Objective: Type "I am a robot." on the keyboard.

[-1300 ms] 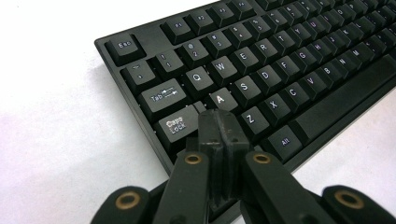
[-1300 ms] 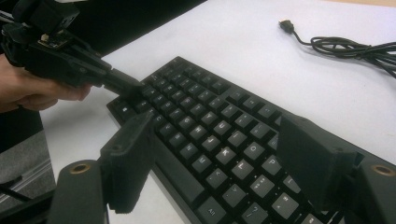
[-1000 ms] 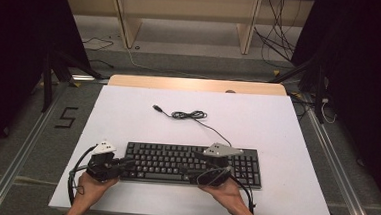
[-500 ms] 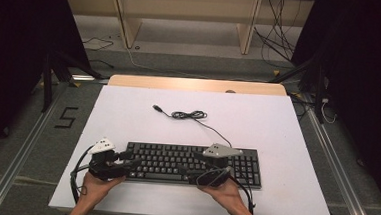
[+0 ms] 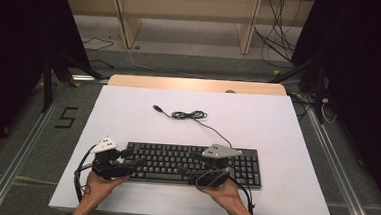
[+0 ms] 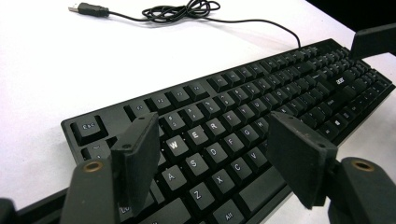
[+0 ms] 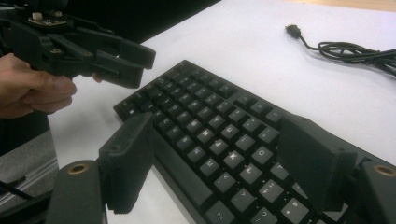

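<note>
Black plastic keyboard (image 5: 192,163) hardly shifted since earlier; left gripper (image 5: 134,165) and right gripper (image 5: 187,173) held over near edge, jaws apart, nothing clamped.

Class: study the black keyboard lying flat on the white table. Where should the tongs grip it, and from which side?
Probably the two short ends of the keyboard, one pair of tongs each, coming in from the near long edge: it is wide, low and flat. Both left tongs and right tongs are open.

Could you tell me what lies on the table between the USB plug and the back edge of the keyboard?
Only the keyboard's own cable, coiled partway, on bare white table; the high view shows it between USB plug and keyboard.
</note>
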Demonstrator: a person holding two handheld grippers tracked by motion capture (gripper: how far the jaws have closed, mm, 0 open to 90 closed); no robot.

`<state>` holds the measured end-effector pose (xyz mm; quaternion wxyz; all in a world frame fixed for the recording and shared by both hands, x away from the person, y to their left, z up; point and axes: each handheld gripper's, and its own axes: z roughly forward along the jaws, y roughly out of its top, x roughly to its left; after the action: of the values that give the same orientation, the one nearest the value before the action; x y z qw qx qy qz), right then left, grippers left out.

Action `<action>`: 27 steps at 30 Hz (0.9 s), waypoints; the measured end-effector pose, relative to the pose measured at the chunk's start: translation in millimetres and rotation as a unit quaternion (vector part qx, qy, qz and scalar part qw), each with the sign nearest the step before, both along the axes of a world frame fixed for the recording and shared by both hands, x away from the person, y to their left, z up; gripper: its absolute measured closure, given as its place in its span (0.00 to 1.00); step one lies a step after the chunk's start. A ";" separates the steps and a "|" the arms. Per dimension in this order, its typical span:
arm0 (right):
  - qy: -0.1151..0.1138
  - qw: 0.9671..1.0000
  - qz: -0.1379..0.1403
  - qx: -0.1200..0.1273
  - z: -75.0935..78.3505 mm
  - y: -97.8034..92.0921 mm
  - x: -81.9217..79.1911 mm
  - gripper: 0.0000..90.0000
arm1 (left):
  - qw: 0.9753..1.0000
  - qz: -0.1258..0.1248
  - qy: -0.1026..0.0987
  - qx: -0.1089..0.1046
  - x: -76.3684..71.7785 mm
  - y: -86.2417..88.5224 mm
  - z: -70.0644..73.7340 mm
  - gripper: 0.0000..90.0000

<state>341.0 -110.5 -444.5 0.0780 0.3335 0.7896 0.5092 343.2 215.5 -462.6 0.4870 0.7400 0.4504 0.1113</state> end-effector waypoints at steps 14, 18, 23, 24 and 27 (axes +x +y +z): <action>0.014 0.999 0.021 -0.028 -9.1 11.6 -1.0 0.57 | 1.000 0.003 -0.022 -0.018 -2.6 1.9 3.1 0.33; 0.020 0.998 0.032 -0.044 -13.8 16.5 -1.6 0.72 | 0.999 0.004 -0.026 -0.020 -3.1 2.6 3.6 0.33; 0.031 0.997 0.037 -0.063 -20.7 22.3 -1.2 0.88 | 0.999 0.004 -0.027 -0.021 -3.6 2.7 4.0 0.33; 0.032 0.996 0.039 -0.066 -21.9 23.6 -1.2 0.91 | 0.999 0.003 -0.028 -0.021 -3.8 2.8 4.1 0.33; 0.035 0.996 0.042 -0.077 -24.8 27.2 -0.9 0.96 | 0.999 0.003 -0.031 -0.023 -4.4 3.0 4.5 0.33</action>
<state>340.1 -83.3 -469.3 0.0543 0.3112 0.8420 0.4373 338.8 218.6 -458.1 0.5174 0.7233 0.4400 0.1247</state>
